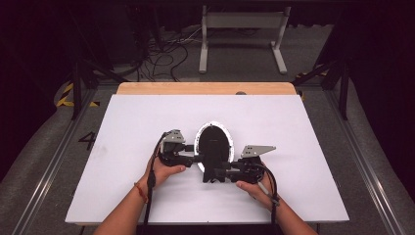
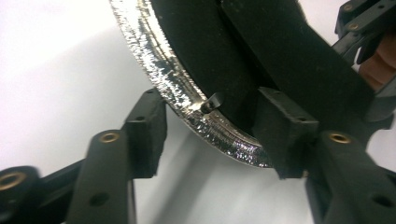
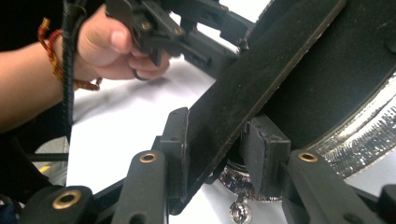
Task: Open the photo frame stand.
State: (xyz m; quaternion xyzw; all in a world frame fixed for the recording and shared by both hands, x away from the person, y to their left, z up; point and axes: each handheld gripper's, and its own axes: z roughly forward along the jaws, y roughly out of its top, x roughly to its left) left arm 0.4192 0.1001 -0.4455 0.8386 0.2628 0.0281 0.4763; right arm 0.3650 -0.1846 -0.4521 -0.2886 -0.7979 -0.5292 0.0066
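Black oval case [image 1: 214, 142] with silver rim sits mid-worktop [image 1: 122, 147]. Right gripper [image 3: 215, 154] is clamped on its black flap [image 3: 261, 79]. Left gripper [image 2: 210, 135] straddles the rim [image 2: 154, 70], one pad not yet touching. Hold flap steady; seat left squarely before pulling.

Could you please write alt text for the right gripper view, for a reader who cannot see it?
The right tongs clamp a flat black strap between their pads, over a white table. Behind the strap lies a dark oval thing with a glittery silver rim. At upper left, the person's left hand holds the left tongs at that thing's far edge.
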